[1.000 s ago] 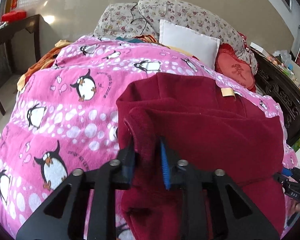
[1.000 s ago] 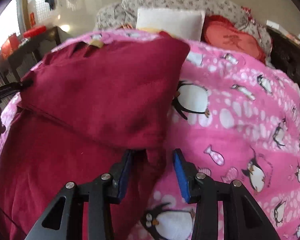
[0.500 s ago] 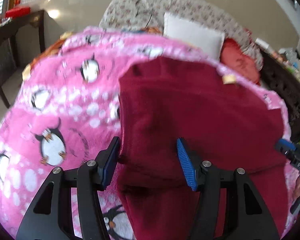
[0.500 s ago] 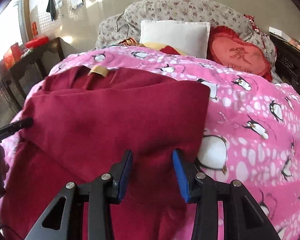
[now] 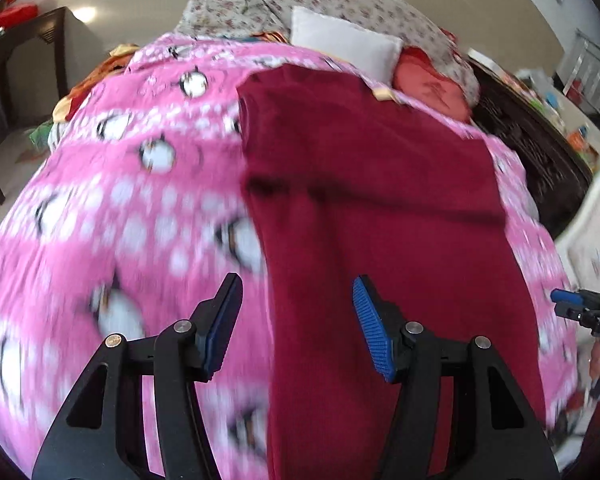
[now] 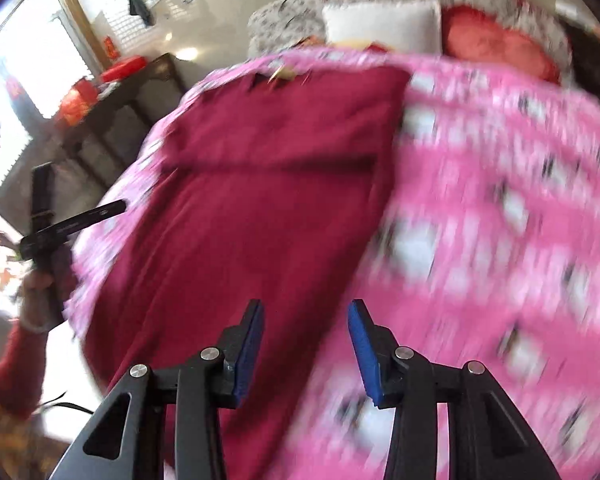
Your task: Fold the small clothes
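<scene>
Now your left hand-held gripper (image 5: 296,320) hangs wide and empty above the left edge of the dark red garment (image 5: 372,184), having let go of the cloth it pinched a second ago. Your right hand-held gripper (image 6: 306,344) is also spread, holding nothing, and has pulled back. That garment lies folded flat on the pink penguin blanket (image 5: 112,200) covering the bed.

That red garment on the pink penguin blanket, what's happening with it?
A person with a handheld gripper in each hand is folding the dark red garment on the penguin blanket. It lies flat with a fold across its middle. Both the left gripper and the right gripper are open above it, holding nothing.
</scene>
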The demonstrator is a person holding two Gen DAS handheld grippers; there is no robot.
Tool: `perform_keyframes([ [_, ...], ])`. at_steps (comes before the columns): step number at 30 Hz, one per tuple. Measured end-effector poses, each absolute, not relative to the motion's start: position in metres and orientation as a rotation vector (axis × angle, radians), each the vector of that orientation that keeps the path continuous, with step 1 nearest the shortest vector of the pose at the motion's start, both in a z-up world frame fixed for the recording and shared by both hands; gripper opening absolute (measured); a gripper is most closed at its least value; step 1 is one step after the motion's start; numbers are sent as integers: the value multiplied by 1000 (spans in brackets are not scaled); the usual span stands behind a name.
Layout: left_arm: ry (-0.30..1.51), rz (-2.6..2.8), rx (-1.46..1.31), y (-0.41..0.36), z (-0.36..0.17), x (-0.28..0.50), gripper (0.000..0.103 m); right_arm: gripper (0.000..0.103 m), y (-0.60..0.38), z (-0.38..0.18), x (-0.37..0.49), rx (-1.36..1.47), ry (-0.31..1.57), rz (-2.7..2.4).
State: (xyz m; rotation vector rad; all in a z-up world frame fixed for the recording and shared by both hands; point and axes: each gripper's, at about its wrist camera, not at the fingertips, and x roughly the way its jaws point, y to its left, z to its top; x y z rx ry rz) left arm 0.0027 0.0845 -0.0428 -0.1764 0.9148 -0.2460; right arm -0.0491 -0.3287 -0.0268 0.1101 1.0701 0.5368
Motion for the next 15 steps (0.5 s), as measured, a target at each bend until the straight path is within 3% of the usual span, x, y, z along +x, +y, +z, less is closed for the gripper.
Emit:
perform_keyframes([
  [10, 1054, -255, -273, 89, -74, -90, 58, 45, -336, -70, -146, 249, 1136, 620],
  [15, 1084, -271, -339, 90, -80, -103, 64, 46, -329, -80, -153, 287, 1129, 656],
])
